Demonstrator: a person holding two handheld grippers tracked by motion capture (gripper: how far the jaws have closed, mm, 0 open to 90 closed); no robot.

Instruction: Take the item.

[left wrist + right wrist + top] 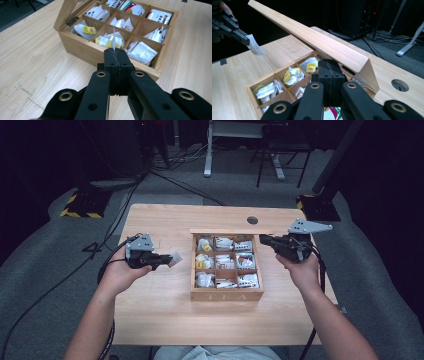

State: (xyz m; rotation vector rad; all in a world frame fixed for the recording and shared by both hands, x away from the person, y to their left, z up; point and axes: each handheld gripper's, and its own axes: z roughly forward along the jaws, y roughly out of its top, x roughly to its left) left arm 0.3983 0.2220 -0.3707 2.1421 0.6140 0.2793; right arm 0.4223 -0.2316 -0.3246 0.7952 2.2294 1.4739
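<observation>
The left tool [170, 260] hovers over the left part of the table [150, 320], its jaws pressed together on a white tea bag packet [175, 259] that pokes out past the tips toward the box. From the left gripper view, the packet [114, 40] stands on edge as a thin sliver between the closed jaws. It is held in the air, well clear of the table top and just short of the box's near wall.

In the middle of the table sits the wooden tea box [226, 294], nine compartments in a three-by-three grid, each holding sachets (mostly white, a few with yellow tags). Its lid [312, 40] is open and tilts back behind the box.

The right tool [262, 240] is at the box's upper right corner, jaws drawn fully together with nothing visible between them. A round cable hole [252, 220] lies beyond the box.
</observation>
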